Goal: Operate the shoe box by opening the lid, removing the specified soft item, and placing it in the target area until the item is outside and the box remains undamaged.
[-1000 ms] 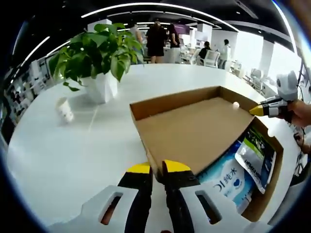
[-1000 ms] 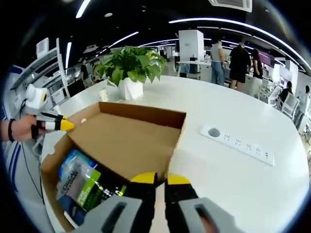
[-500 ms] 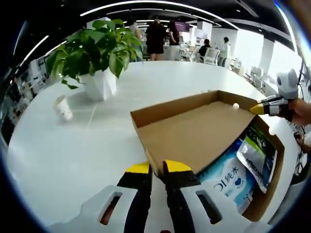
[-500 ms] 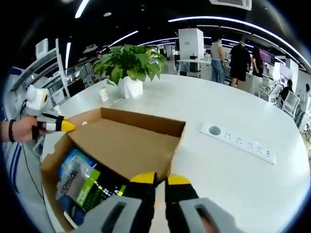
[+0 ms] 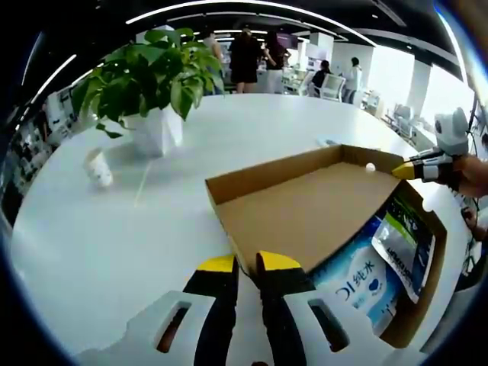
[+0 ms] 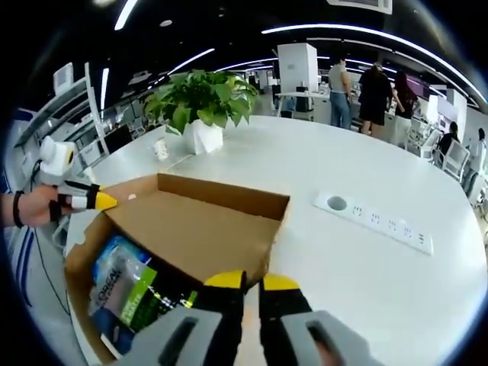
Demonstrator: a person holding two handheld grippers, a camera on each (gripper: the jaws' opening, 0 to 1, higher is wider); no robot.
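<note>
Two corners of the cardboard lid are pinched, one by my left gripper, one by my right gripper, fingers clenched on its edge. Soft pouches lie inside the shoe box beneath the lid, on the counter, nearer my right.

Both views sit close and low at opposite corners of the raised box lid, facing each other across it; both share the lid, the potted plant and the white table.
</note>
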